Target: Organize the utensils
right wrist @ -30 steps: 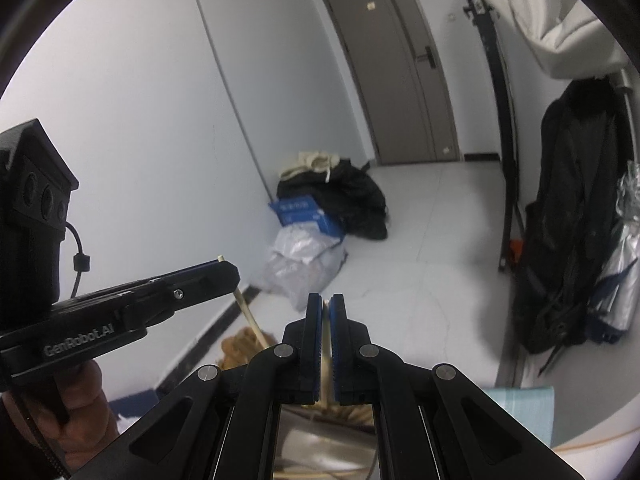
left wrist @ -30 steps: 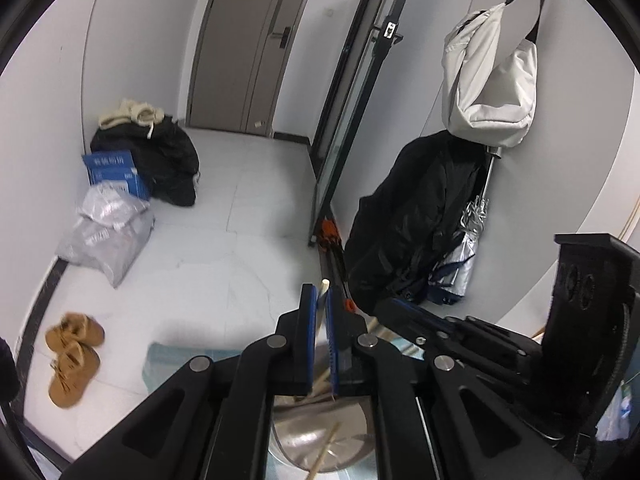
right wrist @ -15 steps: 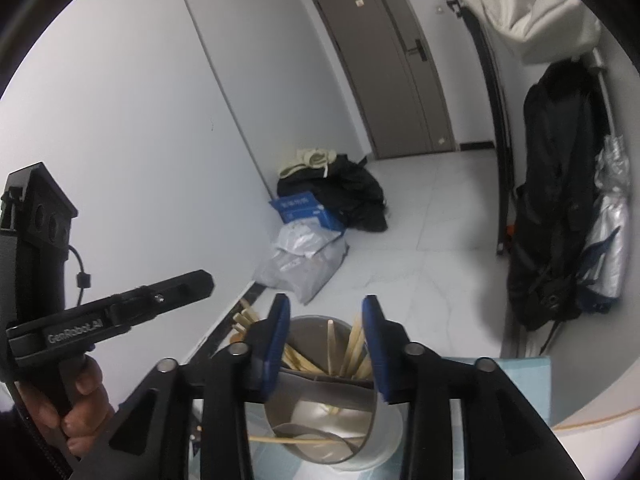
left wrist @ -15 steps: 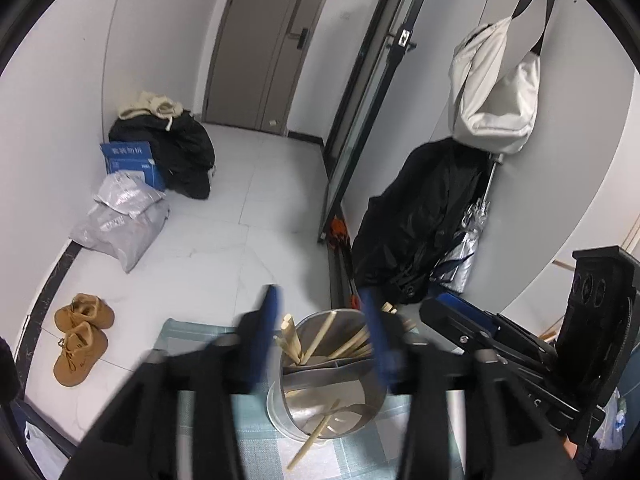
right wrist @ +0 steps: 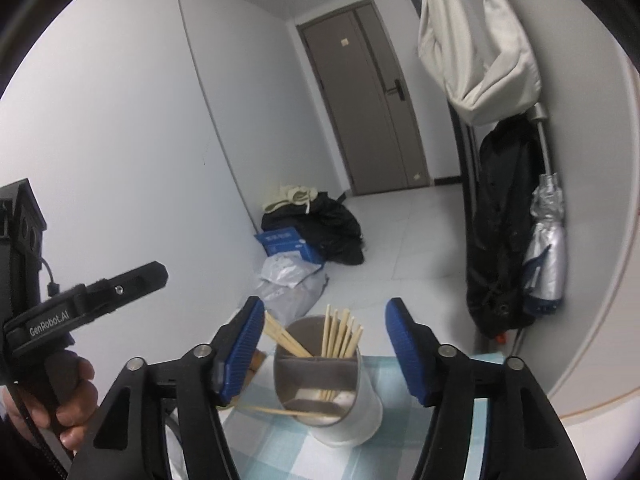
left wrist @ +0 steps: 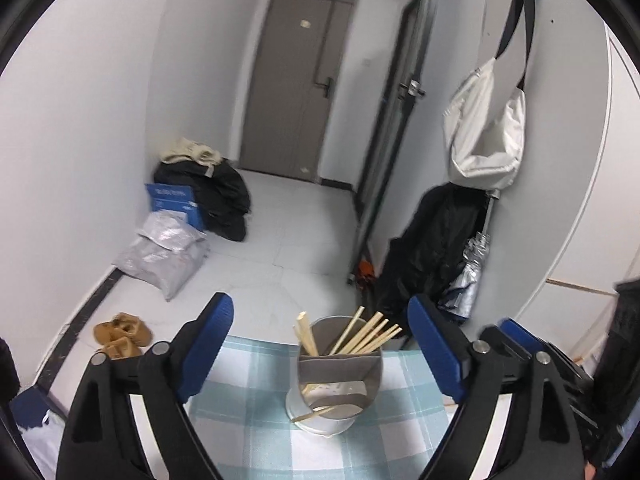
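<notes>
A metal utensil holder (left wrist: 340, 384) stands on a blue-checked cloth (left wrist: 248, 412), with several wooden chopsticks (left wrist: 366, 334) upright in its back compartment. One chopstick (left wrist: 316, 414) lies slanted across the front rim. My left gripper (left wrist: 320, 304) hovers above and behind the holder; its jaws are opening wide with nothing between the pads. In the right wrist view the holder (right wrist: 326, 392) and chopsticks (right wrist: 340, 332) sit below my right gripper (right wrist: 324, 308), whose jaws are also opening and hold nothing. A hand (right wrist: 68, 392) holds the left gripper's body at the left edge.
Beyond the table's far edge lies tiled floor with brown shoes (left wrist: 120, 336), grey parcels (left wrist: 168, 256) and a black heap (left wrist: 216, 200). A black jacket (left wrist: 432, 248), a folded umbrella (left wrist: 472, 264) and a white bag (left wrist: 488, 128) hang on the right wall.
Both grippers were shut on chopsticks over the holder. They have opened, risen and drawn back, and the chopsticks now stand in the holder.
</notes>
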A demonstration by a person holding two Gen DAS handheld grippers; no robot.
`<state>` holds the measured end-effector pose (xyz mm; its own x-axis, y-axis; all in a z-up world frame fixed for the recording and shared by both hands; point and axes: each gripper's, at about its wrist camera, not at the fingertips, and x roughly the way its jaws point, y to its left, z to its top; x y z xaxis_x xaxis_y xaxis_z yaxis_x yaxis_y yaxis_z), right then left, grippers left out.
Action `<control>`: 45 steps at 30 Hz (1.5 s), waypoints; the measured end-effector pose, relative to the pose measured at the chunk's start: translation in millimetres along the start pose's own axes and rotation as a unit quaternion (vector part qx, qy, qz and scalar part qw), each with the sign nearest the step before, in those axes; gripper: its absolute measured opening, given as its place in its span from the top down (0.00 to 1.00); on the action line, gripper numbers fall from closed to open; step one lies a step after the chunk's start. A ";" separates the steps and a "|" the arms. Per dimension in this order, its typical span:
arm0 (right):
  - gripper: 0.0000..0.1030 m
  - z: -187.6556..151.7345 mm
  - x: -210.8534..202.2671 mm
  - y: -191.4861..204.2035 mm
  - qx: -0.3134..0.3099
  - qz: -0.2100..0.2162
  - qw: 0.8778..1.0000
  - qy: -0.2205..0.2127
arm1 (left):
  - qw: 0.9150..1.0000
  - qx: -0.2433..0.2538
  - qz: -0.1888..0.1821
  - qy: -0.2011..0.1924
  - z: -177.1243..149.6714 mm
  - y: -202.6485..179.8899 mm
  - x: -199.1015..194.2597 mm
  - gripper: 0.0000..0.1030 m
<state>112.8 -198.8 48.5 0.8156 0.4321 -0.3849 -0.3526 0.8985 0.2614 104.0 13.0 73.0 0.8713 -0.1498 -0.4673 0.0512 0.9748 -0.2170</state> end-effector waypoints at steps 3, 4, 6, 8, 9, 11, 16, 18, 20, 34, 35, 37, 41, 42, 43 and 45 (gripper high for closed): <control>0.24 -8.9 -21.6 8.3 -0.013 -0.008 1.000 -0.020 | 1.000 -0.005 0.022 -0.021 -11.0 -0.8 -13.9 0.04; 0.22 -12.8 -28.4 11.1 -0.018 -0.013 0.999 -0.026 | 0.999 -0.002 0.027 -0.029 -15.1 -1.6 -17.7 0.04; 0.16 -20.5 -42.0 14.3 -0.028 -0.019 0.999 -0.042 | 0.998 0.007 0.038 -0.045 -24.0 -3.1 -23.9 0.03; 0.09 -31.5 -55.1 16.7 -0.034 -0.021 0.997 -0.062 | 0.998 0.017 0.042 -0.051 -34.8 -4.3 -28.3 0.01; 0.08 -36.9 -60.1 17.4 -0.036 -0.022 0.997 -0.068 | 0.998 0.022 0.037 -0.048 -39.3 -5.6 -29.1 0.01; 0.05 -48.1 -67.9 19.0 -0.042 -0.024 0.996 -0.079 | 0.998 0.027 0.035 -0.047 -48.6 -6.8 -32.7 0.01; 0.03 -76.2 -77.9 21.9 -0.058 -0.031 0.994 -0.086 | 0.997 0.044 0.041 -0.056 -68.2 -10.8 -38.8 0.01; 0.01 -85.0 -81.6 22.9 -0.063 -0.032 0.993 -0.092 | 0.997 0.047 0.040 -0.056 -75.3 -11.2 -39.7 0.01; 0.01 -91.6 -83.5 23.5 -0.066 -0.033 0.993 -0.095 | 0.996 0.048 0.042 -0.056 -82.5 -11.6 -41.0 0.01; 0.00 -122.9 -73.3 9.2 -0.059 -0.061 0.992 -0.092 | 0.997 0.037 0.060 -0.041 -110.6 -0.2 -14.9 0.01; 0.00 -124.3 -70.9 7.4 -0.057 -0.062 0.992 -0.089 | 0.997 0.039 0.061 -0.041 -112.4 -0.4 -12.9 0.01; 0.00 -127.3 -66.5 4.9 -0.054 -0.063 0.993 -0.083 | 0.996 0.042 0.062 -0.039 -115.4 -0.2 -9.5 0.01; 0.00 -132.0 -58.1 4.7 -0.056 -0.069 0.993 -0.072 | 0.996 0.042 0.066 -0.034 -122.9 3.4 -4.1 0.01; 0.00 -133.0 -56.5 5.1 -0.058 -0.071 0.993 -0.070 | 0.997 0.037 0.068 -0.031 -124.5 4.6 -2.4 0.01; 0.00 -133.5 -55.3 5.3 -0.058 -0.071 0.993 -0.069 | 0.997 0.032 0.068 -0.028 -125.2 5.2 -0.1 0.01; 0.00 -133.8 -53.4 5.2 -0.058 -0.072 0.994 -0.066 | 0.998 0.027 0.059 -0.018 -125.0 4.6 2.9 0.01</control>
<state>6.1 -206.8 -48.1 0.9118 0.2921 -0.2885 -0.2729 0.9562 0.1058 45.7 -3.5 -36.5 0.8896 -0.0285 -0.4558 -0.0270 0.9930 -0.1149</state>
